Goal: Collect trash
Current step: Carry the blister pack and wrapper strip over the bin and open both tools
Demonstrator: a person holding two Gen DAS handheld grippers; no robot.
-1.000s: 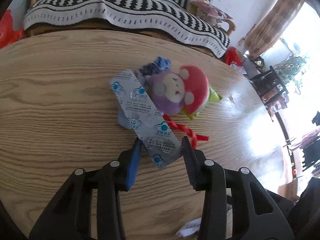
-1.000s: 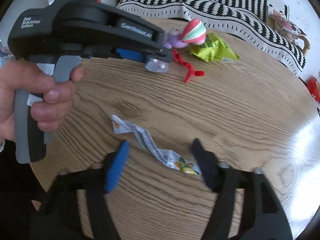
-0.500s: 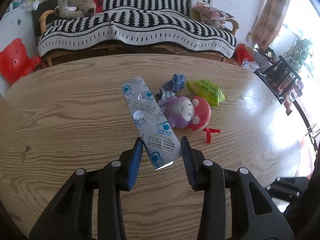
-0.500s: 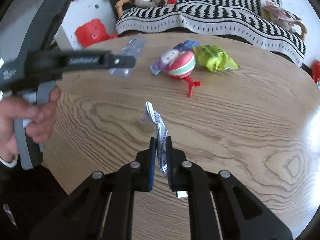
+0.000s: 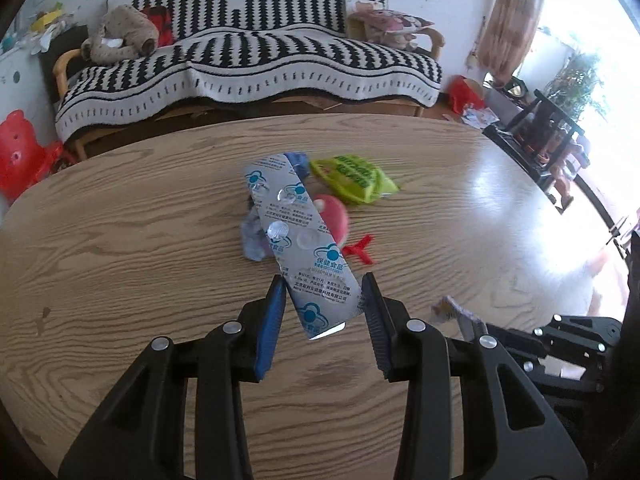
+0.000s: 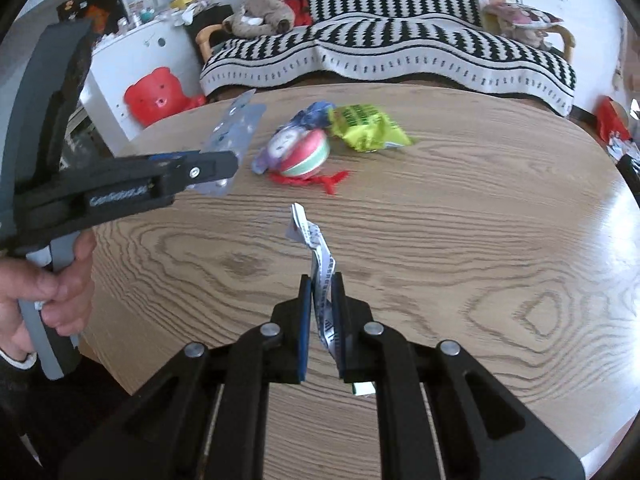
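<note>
My left gripper [image 5: 322,280] is shut on a silver blister pack [image 5: 298,240] and holds it by its long edges above the round wooden table [image 5: 120,240]. In the right wrist view that left gripper [image 6: 224,170] and the blister pack [image 6: 236,128] hang at the left, a hand on the handle. My right gripper [image 6: 322,280] is shut on a thin white printed wrapper strip [image 6: 316,240], lifted off the wood. On the table beyond lie a green wrapper [image 6: 368,126], a crumpled blue wrapper [image 6: 316,112], a round red-capped toy [image 6: 304,152] and a red twisted strip [image 6: 328,180].
A sofa under a black-and-white striped blanket [image 5: 248,68] stands behind the table, with a red bear-shaped stool [image 6: 158,94] and a white cabinet [image 6: 132,52] to its left. Dark chairs [image 5: 548,128] stand by the bright window at the right.
The right gripper went from open around the wrapper strip to shut on it and lifted it. The left gripper rose with the blister pack, away from the toy and wrappers.
</note>
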